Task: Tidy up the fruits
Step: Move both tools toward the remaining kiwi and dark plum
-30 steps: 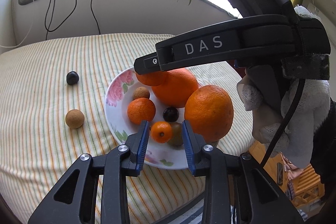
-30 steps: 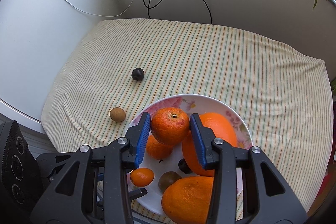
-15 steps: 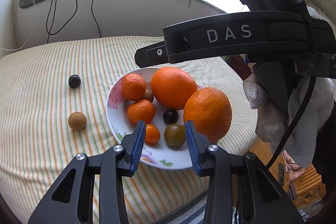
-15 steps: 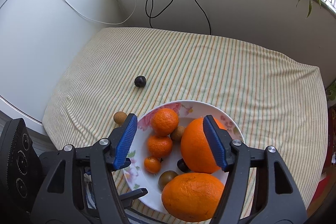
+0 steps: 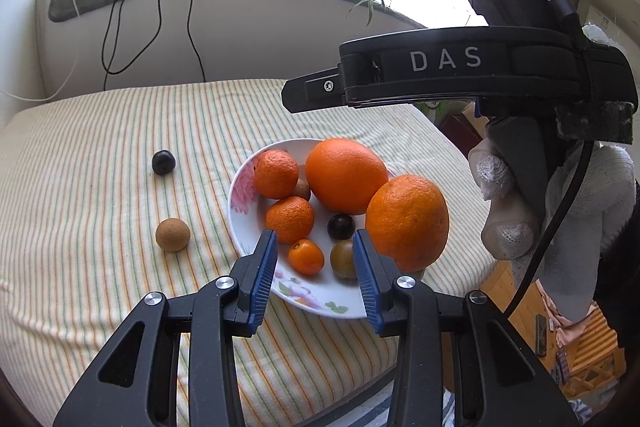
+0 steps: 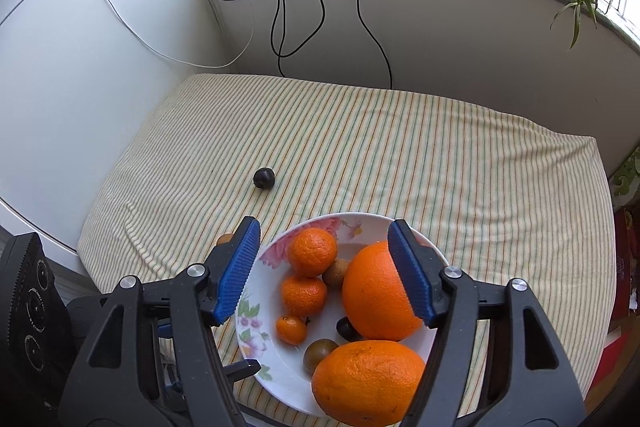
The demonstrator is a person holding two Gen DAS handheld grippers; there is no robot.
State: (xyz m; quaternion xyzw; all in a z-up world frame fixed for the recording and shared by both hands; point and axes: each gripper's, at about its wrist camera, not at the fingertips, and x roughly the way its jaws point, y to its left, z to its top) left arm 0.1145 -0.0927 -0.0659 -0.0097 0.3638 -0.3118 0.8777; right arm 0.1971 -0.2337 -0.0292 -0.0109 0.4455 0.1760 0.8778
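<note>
Striped cloth [image 6: 400, 147] covers the table below a windowsill, and a white flowered plate [image 5: 304, 297] near its front edge holds two big oranges [image 5: 346, 175], two pebbly tangerines [image 5: 277, 174], a small kumquat [image 5: 306, 257], a greenish-brown fruit [image 5: 343, 259], a dark plum [image 5: 341, 226] and a little brown fruit partly hidden. Outside the plate toward the cloth's left edge lie another dark plum [image 5: 163, 162] and a round tan fruit [image 5: 172, 234], apart. Left gripper [image 5: 315, 277] hangs with jaws parted and empty over the plate's front rim, while the right gripper [image 6: 328, 271], in a gloved hand [image 5: 552, 223], has just been opening its jaws, nothing clamped between them.
</note>
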